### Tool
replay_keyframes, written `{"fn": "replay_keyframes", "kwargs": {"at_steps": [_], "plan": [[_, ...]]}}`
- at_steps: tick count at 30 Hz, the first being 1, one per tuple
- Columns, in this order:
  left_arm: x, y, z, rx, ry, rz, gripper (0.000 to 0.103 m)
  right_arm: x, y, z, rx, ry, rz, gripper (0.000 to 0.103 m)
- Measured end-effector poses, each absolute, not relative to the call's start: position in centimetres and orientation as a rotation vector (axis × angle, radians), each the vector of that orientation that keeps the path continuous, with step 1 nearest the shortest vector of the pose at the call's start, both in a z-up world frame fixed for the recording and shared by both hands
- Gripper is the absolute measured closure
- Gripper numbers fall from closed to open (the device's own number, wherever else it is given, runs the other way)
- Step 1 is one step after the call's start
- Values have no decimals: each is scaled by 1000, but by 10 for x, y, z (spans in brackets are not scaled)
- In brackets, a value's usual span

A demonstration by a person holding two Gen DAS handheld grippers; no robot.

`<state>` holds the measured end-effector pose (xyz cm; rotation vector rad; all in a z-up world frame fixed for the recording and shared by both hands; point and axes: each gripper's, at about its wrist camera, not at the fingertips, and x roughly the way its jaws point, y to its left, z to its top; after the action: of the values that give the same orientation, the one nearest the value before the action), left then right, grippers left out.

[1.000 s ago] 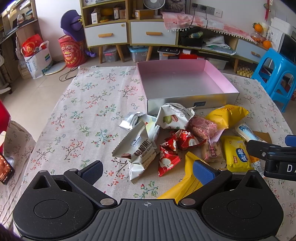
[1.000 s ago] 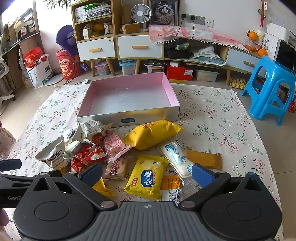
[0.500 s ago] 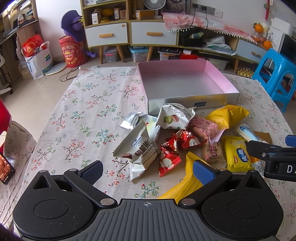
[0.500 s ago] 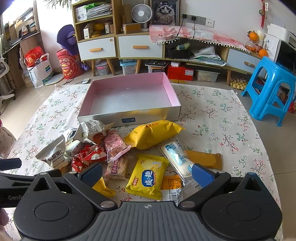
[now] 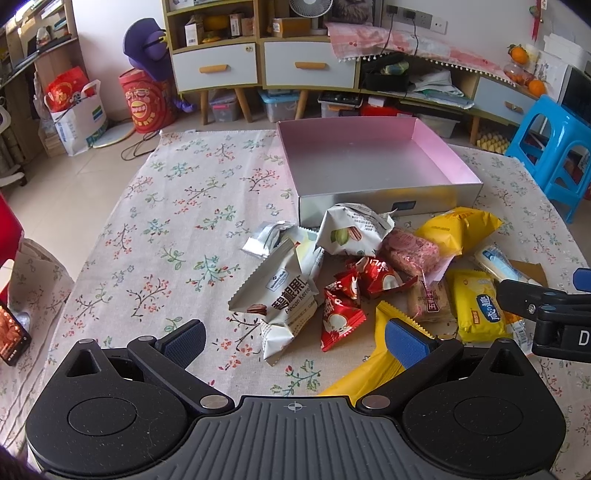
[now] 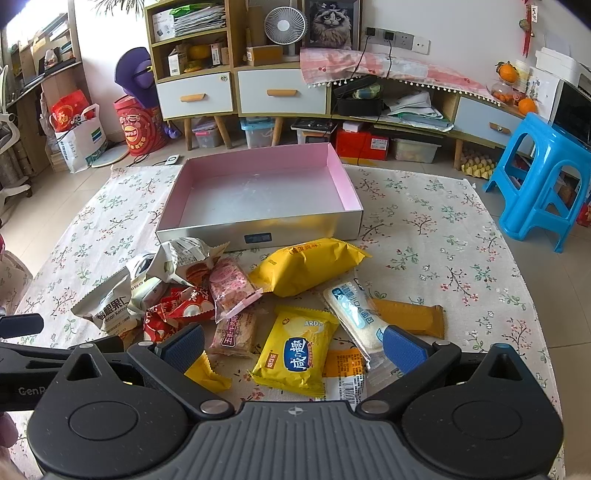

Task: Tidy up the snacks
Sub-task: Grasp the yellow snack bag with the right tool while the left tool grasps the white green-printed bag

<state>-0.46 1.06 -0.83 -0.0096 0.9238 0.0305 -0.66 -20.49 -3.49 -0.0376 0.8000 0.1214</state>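
Orange wafer pack (image 6: 408,316), clearest in right view

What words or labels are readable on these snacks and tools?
"Pecan Kernel" and "Member's Mark": grey-white pecan packet.
"ARD" and "咸の趣": yellow cracker packet.
"GenR": left gripper, cut off.
"D": right gripper, cut off.
Other packets' print, the box label: too small or blurred.

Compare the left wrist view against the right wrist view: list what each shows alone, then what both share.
Left wrist only: a dark phone-like item at the table's left edge.

Right wrist only: a white desk fan, a framed cat picture and a flat orange packet.

Both: the empty pink-lined box, the big yellow bag, red triangular packets, a blue stool, and both open grippers.
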Motion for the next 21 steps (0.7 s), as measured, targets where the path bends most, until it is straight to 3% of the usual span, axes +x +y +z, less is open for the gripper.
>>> {"fn": "replay_keyframes", "kwargs": {"at_steps": [21], "plan": [[35,38,-3,-49,934,2,0,32,-216,-21,6,786,160,9]]}}
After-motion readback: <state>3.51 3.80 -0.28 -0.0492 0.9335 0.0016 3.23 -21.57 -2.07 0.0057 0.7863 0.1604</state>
